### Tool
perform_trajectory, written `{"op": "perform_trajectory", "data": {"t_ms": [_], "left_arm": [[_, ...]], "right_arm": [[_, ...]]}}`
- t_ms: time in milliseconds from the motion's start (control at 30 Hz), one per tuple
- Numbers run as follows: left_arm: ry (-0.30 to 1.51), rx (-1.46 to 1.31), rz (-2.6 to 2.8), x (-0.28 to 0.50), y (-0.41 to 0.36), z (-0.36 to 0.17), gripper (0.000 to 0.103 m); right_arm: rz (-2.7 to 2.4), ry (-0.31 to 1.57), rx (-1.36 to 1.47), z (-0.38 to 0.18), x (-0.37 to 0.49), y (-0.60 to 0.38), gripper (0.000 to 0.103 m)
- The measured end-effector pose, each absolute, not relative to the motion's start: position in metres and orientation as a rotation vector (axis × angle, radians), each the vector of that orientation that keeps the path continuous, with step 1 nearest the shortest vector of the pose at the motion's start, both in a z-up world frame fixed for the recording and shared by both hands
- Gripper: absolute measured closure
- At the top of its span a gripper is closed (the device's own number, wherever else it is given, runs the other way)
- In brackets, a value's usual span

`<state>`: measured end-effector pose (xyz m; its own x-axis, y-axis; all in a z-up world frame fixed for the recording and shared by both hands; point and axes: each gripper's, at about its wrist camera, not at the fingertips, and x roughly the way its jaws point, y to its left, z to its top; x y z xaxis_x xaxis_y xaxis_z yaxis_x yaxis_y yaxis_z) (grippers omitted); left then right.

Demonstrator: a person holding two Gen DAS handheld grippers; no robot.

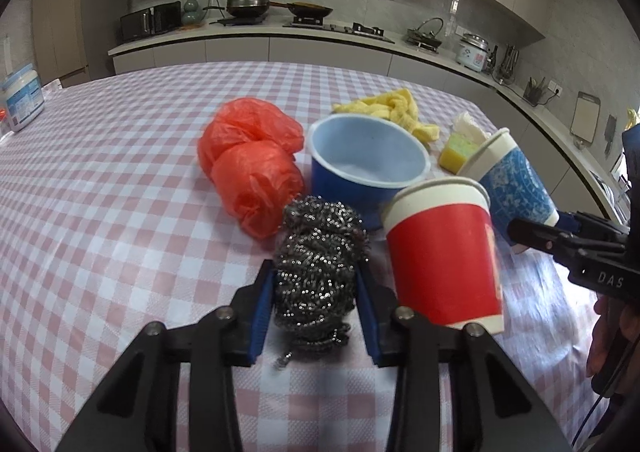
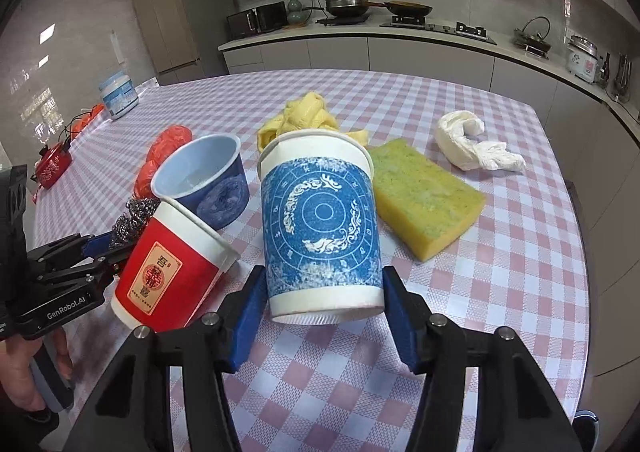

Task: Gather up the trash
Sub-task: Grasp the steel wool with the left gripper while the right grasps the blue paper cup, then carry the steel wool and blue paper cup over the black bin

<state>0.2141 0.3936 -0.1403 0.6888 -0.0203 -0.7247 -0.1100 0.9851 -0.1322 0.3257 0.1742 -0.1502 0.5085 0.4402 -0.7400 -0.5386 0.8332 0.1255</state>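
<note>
A steel wool scourer [image 1: 320, 244] sits between the blue pads of my left gripper [image 1: 314, 274], which is shut on it low over the checked tablecloth [image 1: 100, 192]. Just right of it a red paper cup [image 1: 440, 260] leans at a tilt. In the right wrist view a blue patterned paper cup [image 2: 320, 212] is clamped at its base by my right gripper [image 2: 323, 280], both pads against its sides. The left gripper [image 2: 100, 248] and scourer [image 2: 132, 216] show at that view's left edge, behind the red cup [image 2: 168, 272].
Behind the cups stand a blue bowl [image 1: 368, 160], crumpled red plastic bags [image 1: 248, 168] and a yellow cloth [image 1: 396, 112]. A yellow-green sponge [image 2: 424, 196] and a white tissue wad [image 2: 468, 144] lie to the right. A white jar [image 2: 118, 96] stands at the far left edge.
</note>
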Motion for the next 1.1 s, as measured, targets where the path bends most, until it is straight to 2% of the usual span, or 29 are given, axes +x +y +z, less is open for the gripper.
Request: {"op": "perform_trajectory", "data": {"t_ms": [567, 1100], "left_arm": [[0.749, -0.155, 0.067, 0.144, 0.385, -0.105, 0.063], [0.675, -0.086, -0.084, 0.096, 0.291, -0.063, 0.063]], "right_arm": [[0.515, 0.771, -0.070, -0.108, 0.254, 0.117, 0.044], [0.351, 0.697, -0.019, -0.069, 0.155, 0.015, 0.044]]}}
